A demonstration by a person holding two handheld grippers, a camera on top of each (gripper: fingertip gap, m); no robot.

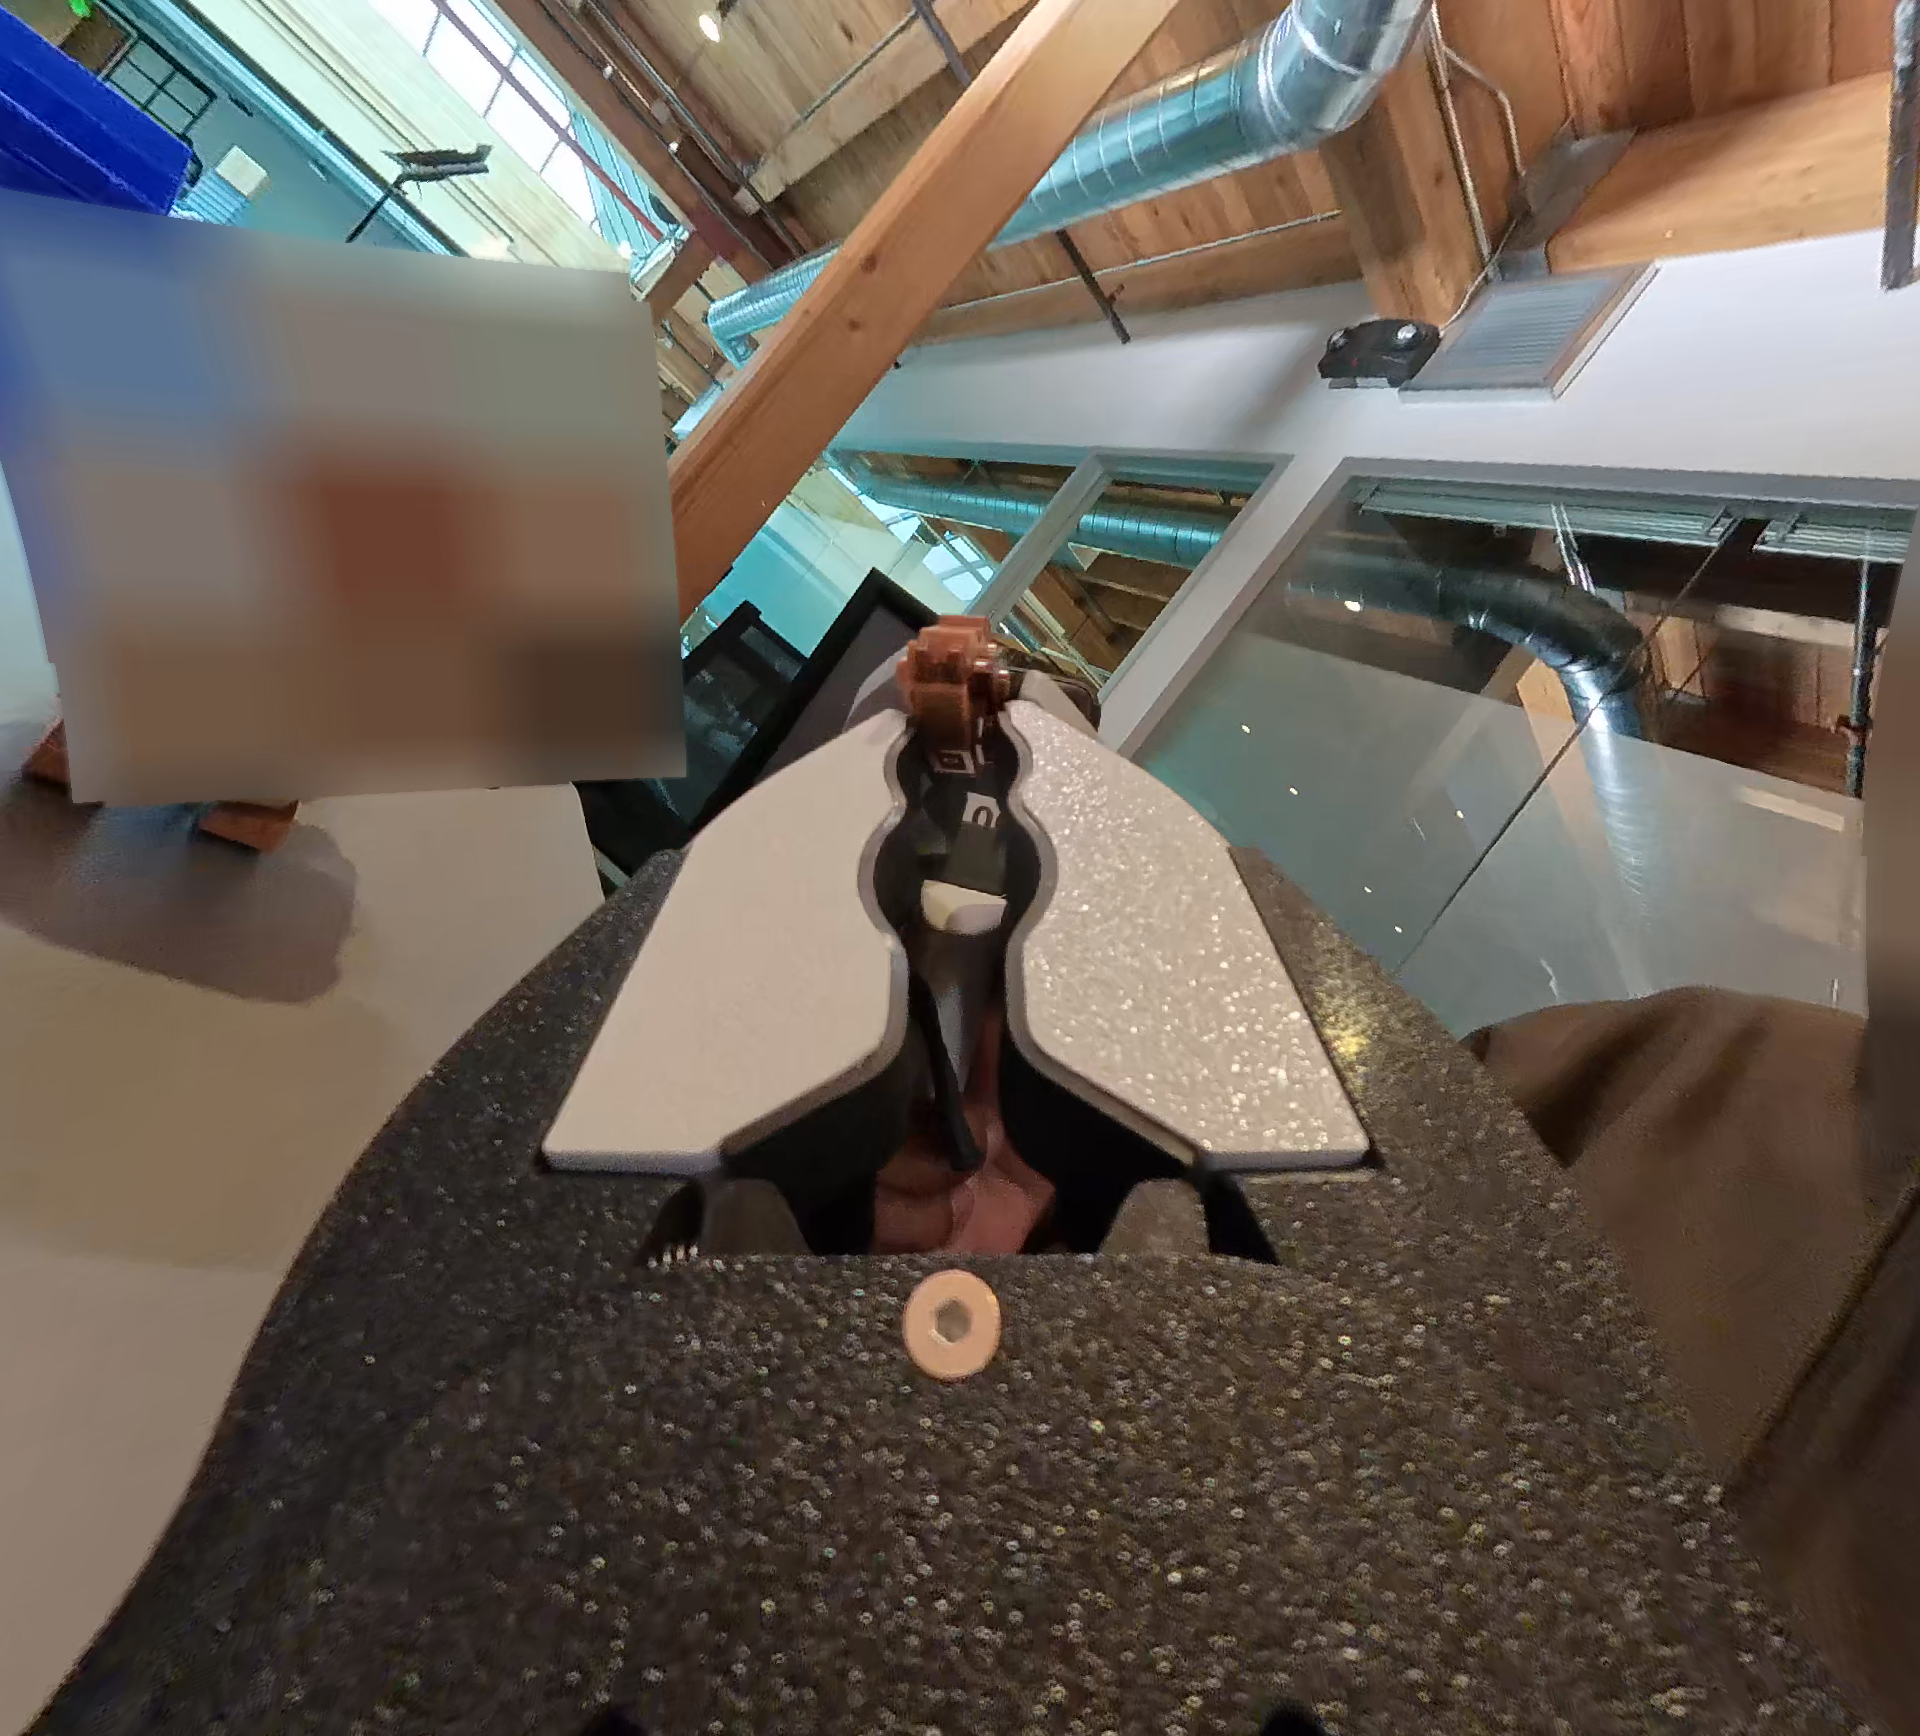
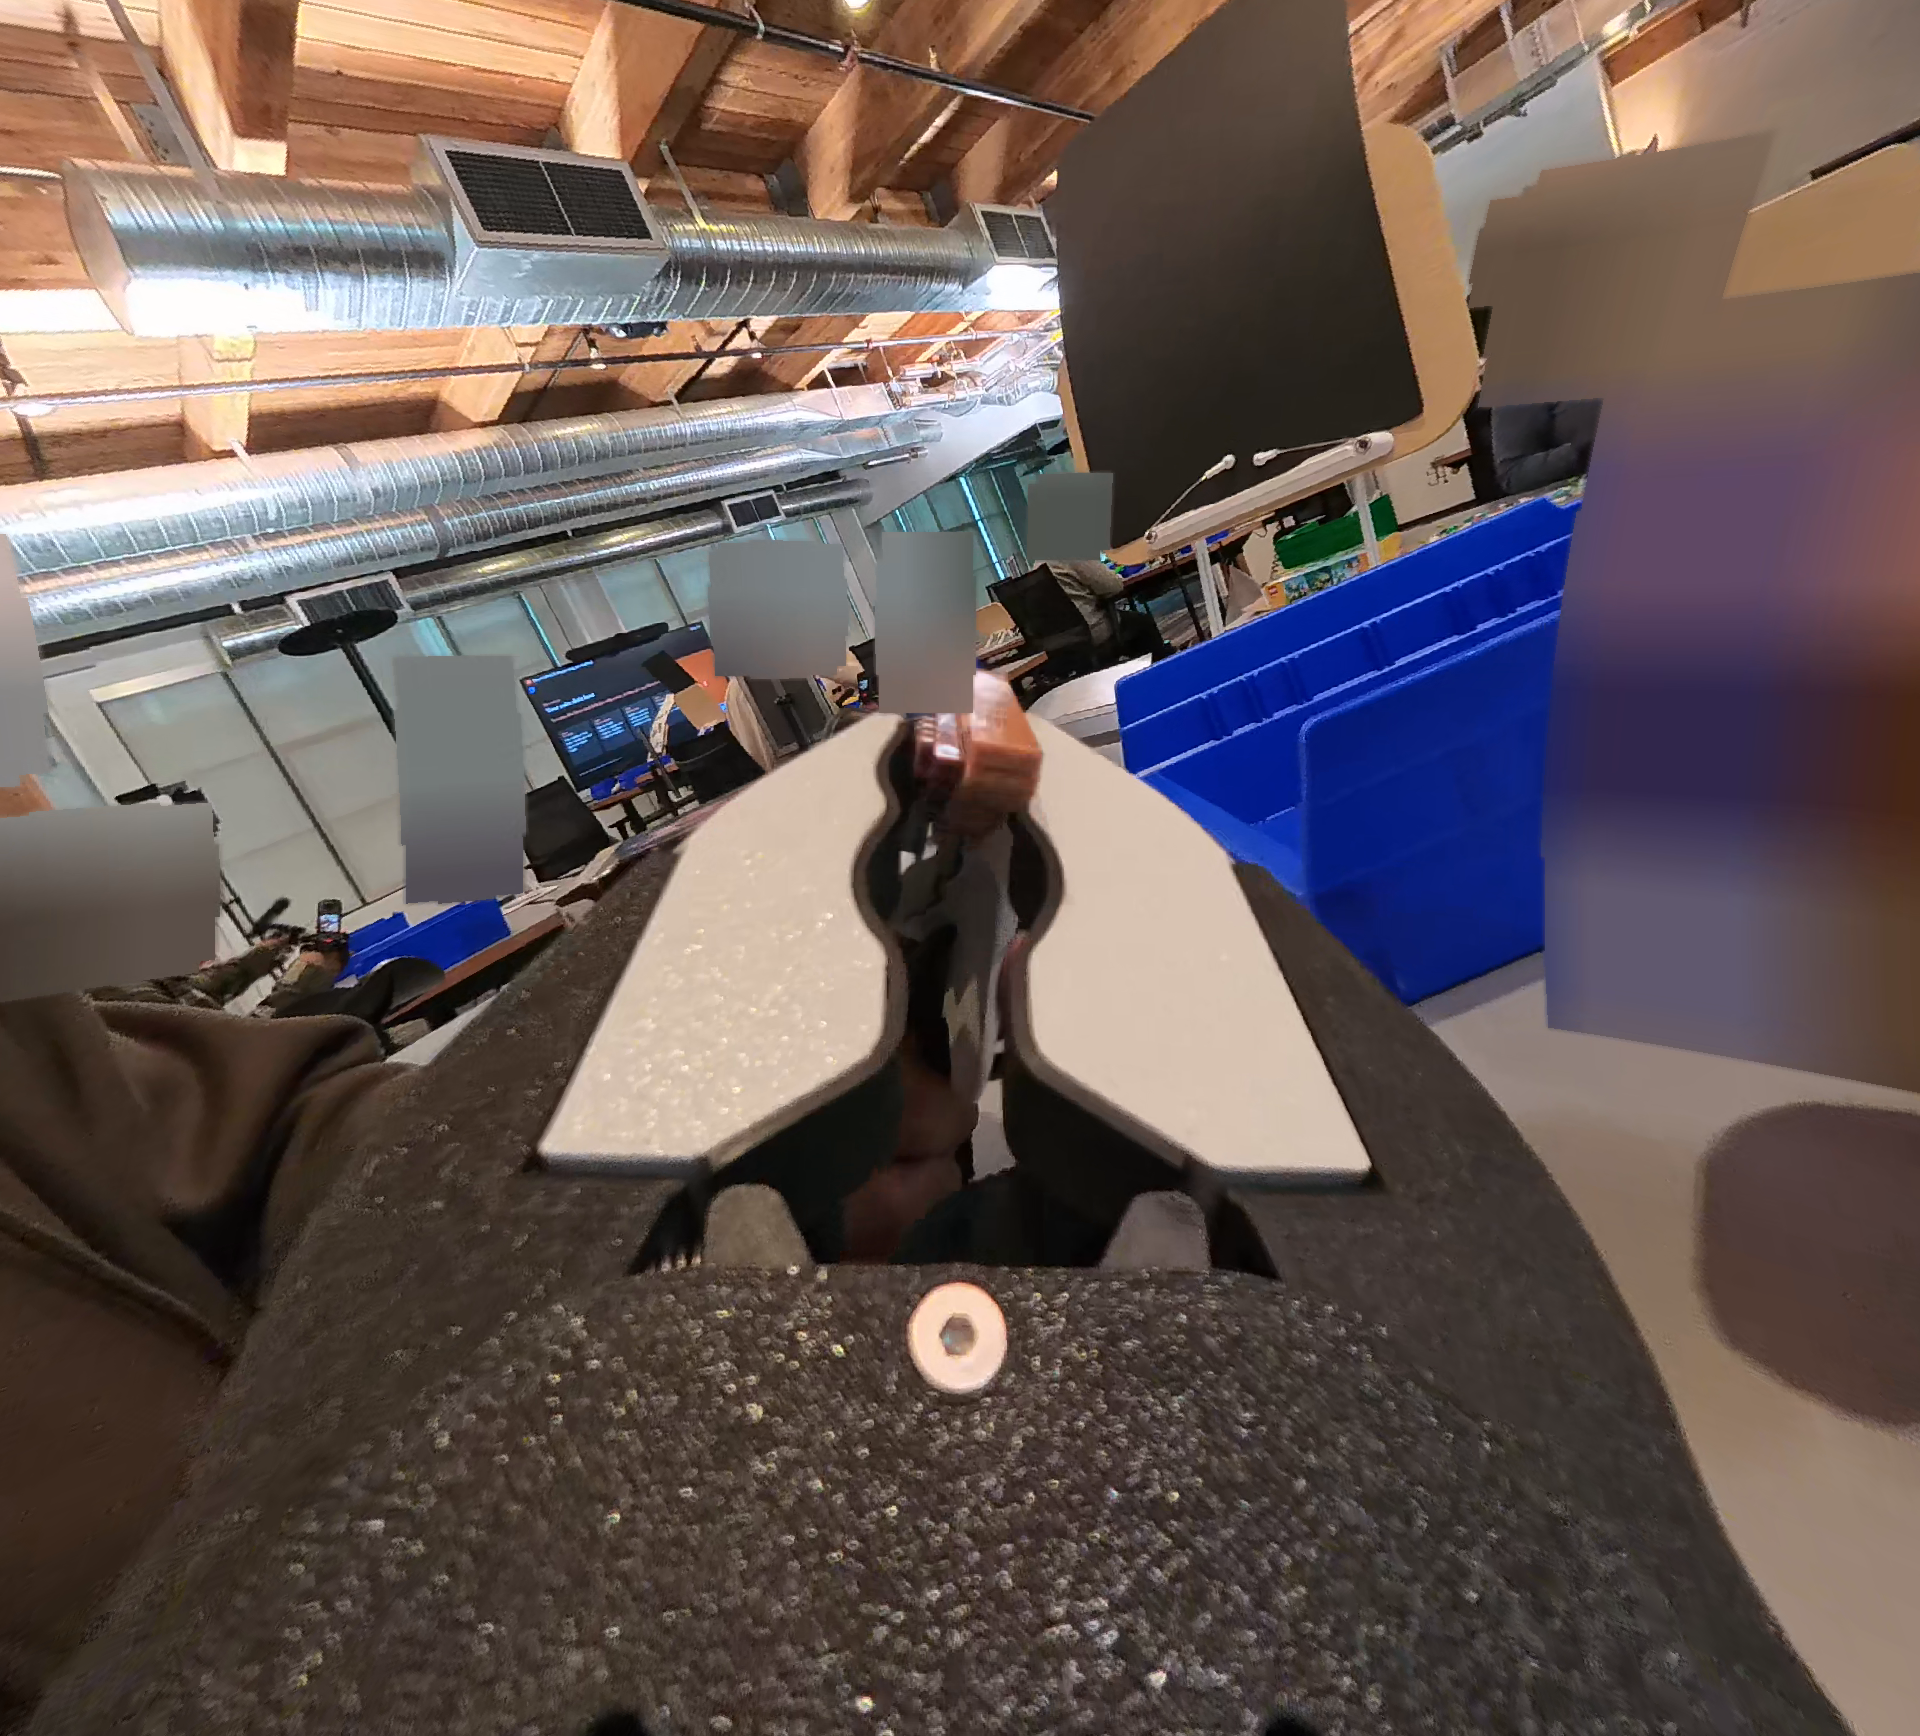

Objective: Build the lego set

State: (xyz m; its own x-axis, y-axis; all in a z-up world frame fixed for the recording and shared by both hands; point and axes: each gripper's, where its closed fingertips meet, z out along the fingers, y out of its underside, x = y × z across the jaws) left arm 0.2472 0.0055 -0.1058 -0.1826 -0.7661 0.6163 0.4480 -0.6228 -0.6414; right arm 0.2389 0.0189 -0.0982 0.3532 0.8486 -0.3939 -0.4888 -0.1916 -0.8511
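My left gripper (image 1: 954, 718) is shut on a small brown lego assembly (image 1: 948, 680) that sticks out past the fingertips. It is held up in the air, pointing toward the ceiling. My right gripper (image 2: 961, 746) is shut on a brown and dark red lego piece (image 2: 982, 756) at its fingertips, also raised and tilted upward. Neither view shows the other gripper clearly. The table top with the rest of the set is out of sight.
Blue plastic bins (image 2: 1351, 751) stand to the right in the right wrist view, on a pale table surface (image 2: 1621, 1104). A brown sleeve (image 1: 1683, 1198) is at the right of the left wrist view. Glass walls, ducts and wooden beams fill the background. The tips of both grippers are at nearly the same place.
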